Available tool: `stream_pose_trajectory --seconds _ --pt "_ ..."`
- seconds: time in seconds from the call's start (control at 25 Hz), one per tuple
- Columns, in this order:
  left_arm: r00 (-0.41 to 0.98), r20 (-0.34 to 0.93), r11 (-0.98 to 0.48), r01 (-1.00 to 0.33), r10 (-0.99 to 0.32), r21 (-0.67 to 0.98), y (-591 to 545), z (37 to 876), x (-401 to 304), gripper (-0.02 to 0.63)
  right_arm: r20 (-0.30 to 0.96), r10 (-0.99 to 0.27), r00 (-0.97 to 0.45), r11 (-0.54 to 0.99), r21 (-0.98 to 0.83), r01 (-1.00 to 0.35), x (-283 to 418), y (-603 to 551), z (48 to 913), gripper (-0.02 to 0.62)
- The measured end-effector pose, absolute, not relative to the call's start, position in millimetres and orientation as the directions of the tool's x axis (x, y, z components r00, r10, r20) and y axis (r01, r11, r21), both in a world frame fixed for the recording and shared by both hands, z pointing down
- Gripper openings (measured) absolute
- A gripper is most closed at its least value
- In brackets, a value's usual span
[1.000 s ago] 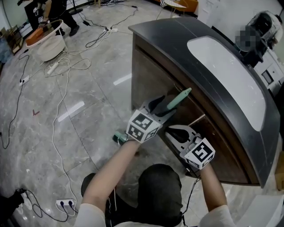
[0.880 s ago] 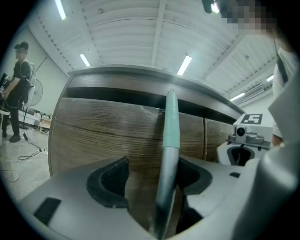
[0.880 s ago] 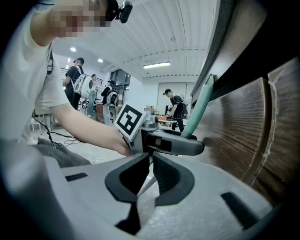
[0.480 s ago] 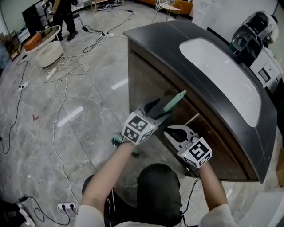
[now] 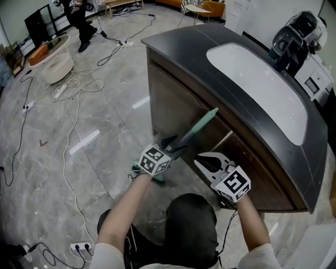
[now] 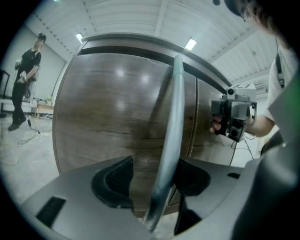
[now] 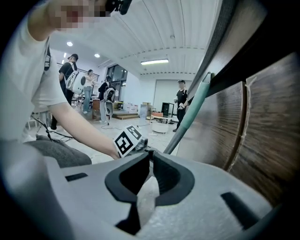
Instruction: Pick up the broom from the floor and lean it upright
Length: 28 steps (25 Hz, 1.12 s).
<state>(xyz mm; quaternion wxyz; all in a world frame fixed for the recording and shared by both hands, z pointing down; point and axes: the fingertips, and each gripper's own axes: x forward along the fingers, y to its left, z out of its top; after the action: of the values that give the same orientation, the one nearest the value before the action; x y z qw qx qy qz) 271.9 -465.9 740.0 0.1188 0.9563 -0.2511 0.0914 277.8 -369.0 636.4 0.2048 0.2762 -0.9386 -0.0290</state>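
Observation:
The broom stands tilted, its green handle (image 5: 198,126) resting on the brown wood front of the dark counter (image 5: 173,100), with the green head (image 5: 140,169) on the floor. My left gripper (image 5: 170,144) is low on the handle. In the left gripper view the handle (image 6: 171,140) runs up between the jaws; they are closing, with a gap still beside the left pad (image 6: 115,183). My right gripper (image 5: 202,160) hangs shut and empty just right of the handle, a little off the counter front. In the right gripper view its tips (image 7: 151,161) meet and the handle (image 7: 190,117) rises beyond.
The counter's black top (image 5: 178,44) juts out above the grippers. Cables (image 5: 68,142) and a power strip (image 5: 79,244) lie on the marble floor at left. A white tub (image 5: 52,60) and a person (image 5: 79,13) are far back left. A machine (image 5: 296,34) stands at the right.
My left gripper has slid down the handle toward the floor, so more handle shows above it. The broom still leans on the counter. The right gripper has stayed put.

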Motion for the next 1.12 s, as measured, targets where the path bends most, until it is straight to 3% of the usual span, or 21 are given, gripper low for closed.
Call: stream_pose_trajectory --seconds 0.08,0.16,0.32,0.48,1.12 --pt "0.889 0.181 -0.853 -0.455 -0.42 0.256 -466.6 746.4 274.1 0.178 0.376 -0.525 -0.764 0.849 0.16 -0.504 278.3 -366.1 639.5 0.026" --pt "0.912 0.166 -0.871 -0.409 -0.376 0.274 -466.1 750.3 277.2 0.172 0.387 -0.519 -0.762 0.851 0.147 -0.504 276.6 -363.2 640.8 0.026" --pt "0.931 0.266 -0.925 -0.311 -0.25 0.218 -452.8 752.6 281.8 0.084 0.389 -0.515 -0.763 0.852 0.138 -0.505 276.8 -362.1 641.5 0.026" --pt "0.91 0.387 -0.956 -0.232 -0.148 0.181 -430.3 756.3 280.4 0.037 0.385 -0.512 -0.768 0.854 0.135 -0.502 273.3 -361.5 639.6 0.026" --pt "0.898 0.435 -0.958 -0.064 0.067 0.28 -383.0 756.3 256.9 0.018 0.358 -0.477 -0.803 0.877 0.131 -0.463 251.4 -357.9 632.8 0.026"
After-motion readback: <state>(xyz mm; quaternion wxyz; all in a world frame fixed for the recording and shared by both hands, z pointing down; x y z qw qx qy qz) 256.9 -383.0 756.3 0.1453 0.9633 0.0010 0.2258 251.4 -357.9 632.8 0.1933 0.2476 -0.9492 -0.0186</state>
